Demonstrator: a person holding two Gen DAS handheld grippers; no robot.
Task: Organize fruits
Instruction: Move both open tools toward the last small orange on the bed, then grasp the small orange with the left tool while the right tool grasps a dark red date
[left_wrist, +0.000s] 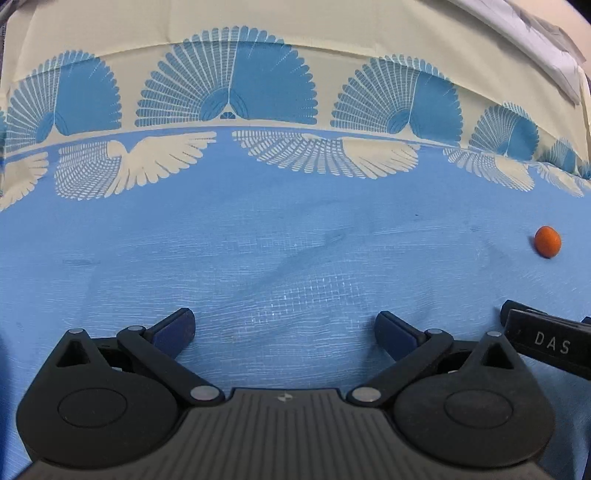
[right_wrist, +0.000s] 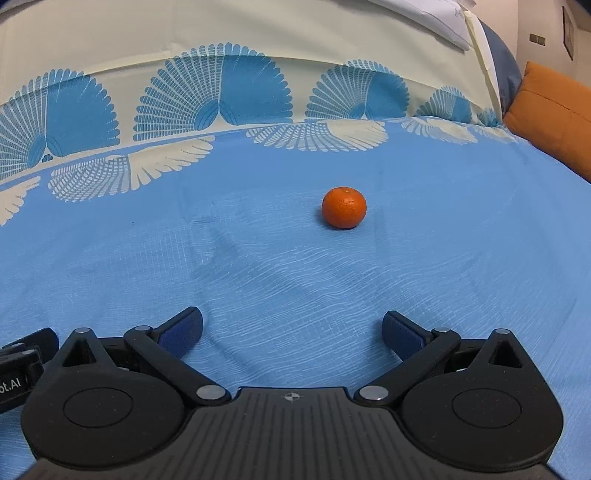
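A small orange tangerine (right_wrist: 344, 207) lies on the blue bedsheet (right_wrist: 258, 258), ahead of my right gripper (right_wrist: 293, 330) and slightly to its right. The right gripper is open and empty, well short of the fruit. The same tangerine shows in the left wrist view (left_wrist: 547, 241) at the far right. My left gripper (left_wrist: 284, 328) is open and empty over bare sheet. The right gripper's body (left_wrist: 546, 341) shows at the left view's right edge, and the left gripper's body (right_wrist: 22, 360) at the right view's left edge.
The sheet has a cream band with blue fan patterns (right_wrist: 218, 92) at the far side. An orange cushion (right_wrist: 554, 118) lies at the far right. White bedding (left_wrist: 535, 40) sits at the back right.
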